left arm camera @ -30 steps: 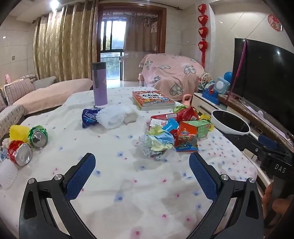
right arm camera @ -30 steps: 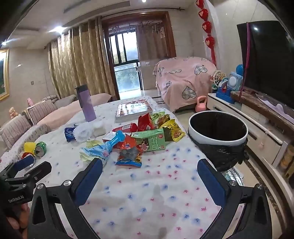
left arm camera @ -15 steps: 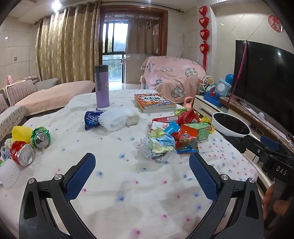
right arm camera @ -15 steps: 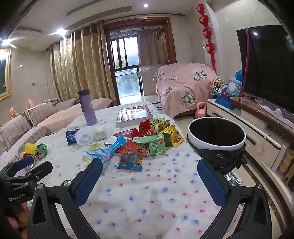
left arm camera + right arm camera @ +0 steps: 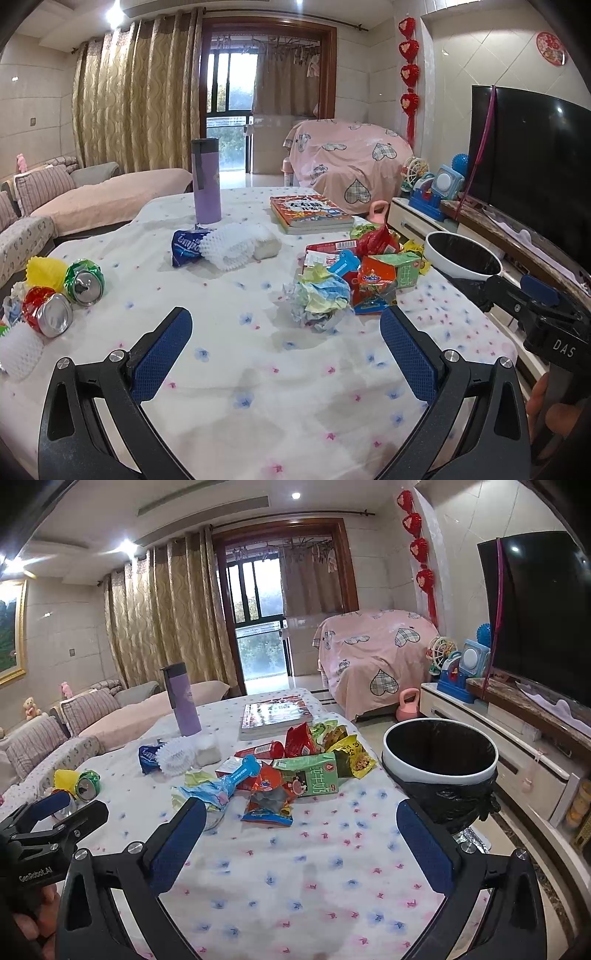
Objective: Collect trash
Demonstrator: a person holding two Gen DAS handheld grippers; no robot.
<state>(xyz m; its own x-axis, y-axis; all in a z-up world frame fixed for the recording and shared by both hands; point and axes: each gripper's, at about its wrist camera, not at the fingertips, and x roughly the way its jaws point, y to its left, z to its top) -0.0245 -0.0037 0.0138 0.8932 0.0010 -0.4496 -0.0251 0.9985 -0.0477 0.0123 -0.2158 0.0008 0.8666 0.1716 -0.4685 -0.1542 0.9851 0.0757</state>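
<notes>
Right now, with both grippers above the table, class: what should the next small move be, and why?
Probably lower the left gripper onto the crumpled paper ball. Both it and the right gripper are open and hold nothing, and the paper ball lies on the tablecloth just ahead of the left fingers, the nearest loose trash. The bin stands open at the table's right edge.

Both black tongs have blue textured pads and silver screws.

Table: wrappers in the middle, paper ball just left of them.
Left edge: cans.
Back: bottle, book.
Right, beside table: bin.
</notes>
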